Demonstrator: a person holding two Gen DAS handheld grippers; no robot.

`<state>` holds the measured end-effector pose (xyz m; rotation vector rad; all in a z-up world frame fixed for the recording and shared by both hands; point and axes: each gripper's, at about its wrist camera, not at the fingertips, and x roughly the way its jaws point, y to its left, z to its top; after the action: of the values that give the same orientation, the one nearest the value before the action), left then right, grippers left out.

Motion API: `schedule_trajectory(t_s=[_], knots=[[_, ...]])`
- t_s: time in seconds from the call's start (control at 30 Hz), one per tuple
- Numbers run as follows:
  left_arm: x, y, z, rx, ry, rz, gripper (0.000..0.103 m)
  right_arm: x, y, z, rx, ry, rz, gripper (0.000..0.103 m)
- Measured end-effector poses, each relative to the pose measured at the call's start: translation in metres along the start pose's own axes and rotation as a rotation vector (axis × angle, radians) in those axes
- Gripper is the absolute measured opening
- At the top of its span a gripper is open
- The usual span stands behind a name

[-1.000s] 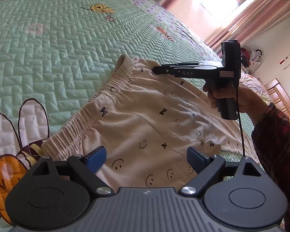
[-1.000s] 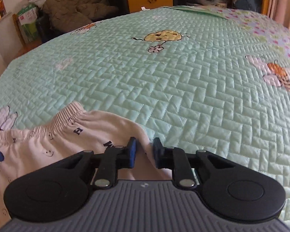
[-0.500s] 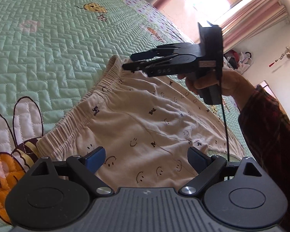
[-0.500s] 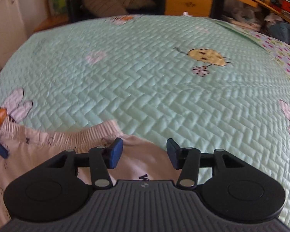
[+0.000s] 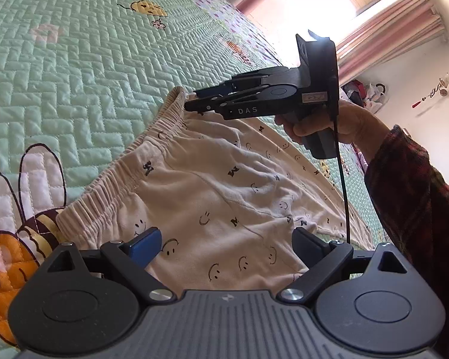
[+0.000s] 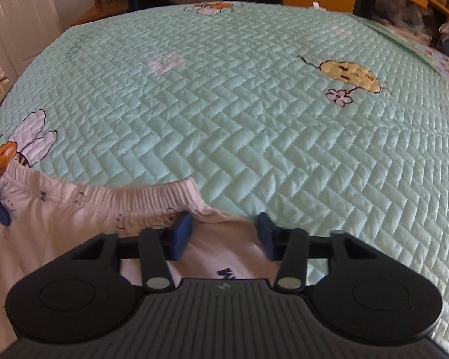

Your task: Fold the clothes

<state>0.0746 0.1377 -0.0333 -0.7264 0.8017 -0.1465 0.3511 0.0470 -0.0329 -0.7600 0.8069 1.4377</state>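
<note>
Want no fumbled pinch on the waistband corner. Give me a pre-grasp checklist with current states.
1. Right gripper at the waistband corner: ok.
2. Right pads pressing fabric: not ok; jaws have just been closing, with a gap left.
3. Left gripper open above the shorts: ok.
4. Shorts flat on the quilt: not ok, wrinkled.
5. Both waistband layers between the right jaws: cannot tell.

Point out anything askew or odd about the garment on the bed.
The pale shorts lie rumpled on the green quilt: the elastic waistband runs crooked, and its far corner stands up beside the right gripper. Creases cross the fabric. Nothing looks torn or stained.
</note>
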Motion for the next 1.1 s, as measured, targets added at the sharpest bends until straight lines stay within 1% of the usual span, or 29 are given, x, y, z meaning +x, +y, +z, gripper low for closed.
schedule_trajectory(t_s=[0.03, 0.07, 0.13, 0.23, 0.37, 0.43, 0.47, 0.6, 0.67, 0.77, 0.83, 0.97, 1.1], knots=[[-0.002, 0.000, 0.000, -0.001, -0.007, 0.001, 0.095, -0.001, 0.005, 0.002, -0.004, 0.011, -0.015, 0.020], [-0.004, 0.001, 0.000, -0.001, -0.014, 0.005, 0.095, -0.001, 0.010, 0.003, -0.010, 0.021, -0.029, 0.006], [-0.010, 0.001, 0.001, -0.002, -0.029, 0.013, 0.095, -0.003, 0.025, 0.004, -0.040, 0.026, -0.088, 0.006], [-0.025, 0.004, 0.004, -0.007, -0.068, 0.025, 0.095, -0.012, 0.045, 0.001, -0.040, -0.009, -0.185, 0.005], [-0.061, 0.009, 0.009, -0.024, -0.166, 0.050, 0.095, -0.039, 0.079, 0.001, 0.020, -0.082, -0.348, 0.005], [-0.081, 0.013, 0.011, -0.037, -0.219, 0.060, 0.095, -0.055, 0.101, 0.002, 0.061, -0.115, -0.421, 0.005], [-0.089, 0.015, 0.011, -0.047, -0.239, 0.061, 0.096, -0.063, 0.114, 0.003, 0.081, -0.131, -0.443, 0.005], [-0.123, 0.020, 0.010, -0.076, -0.306, 0.051, 0.096, -0.080, 0.174, 0.002, 0.129, -0.170, -0.462, 0.005], [-0.137, 0.021, 0.007, -0.080, -0.327, 0.048, 0.096, -0.081, 0.200, -0.001, 0.133, -0.174, -0.475, 0.005], [-0.156, 0.024, 0.004, -0.096, -0.357, 0.040, 0.097, -0.080, 0.235, -0.005, 0.178, -0.194, -0.494, 0.005], [-0.167, 0.026, 0.002, -0.105, -0.380, 0.024, 0.098, -0.079, 0.251, -0.005, 0.211, -0.212, -0.496, 0.005], [-0.184, 0.025, -0.002, -0.099, -0.411, 0.008, 0.099, -0.081, 0.272, -0.003, 0.283, -0.267, -0.470, 0.005], [-0.191, 0.026, -0.005, -0.098, -0.424, 0.004, 0.099, -0.073, 0.291, -0.002, 0.309, -0.268, -0.438, 0.005]])
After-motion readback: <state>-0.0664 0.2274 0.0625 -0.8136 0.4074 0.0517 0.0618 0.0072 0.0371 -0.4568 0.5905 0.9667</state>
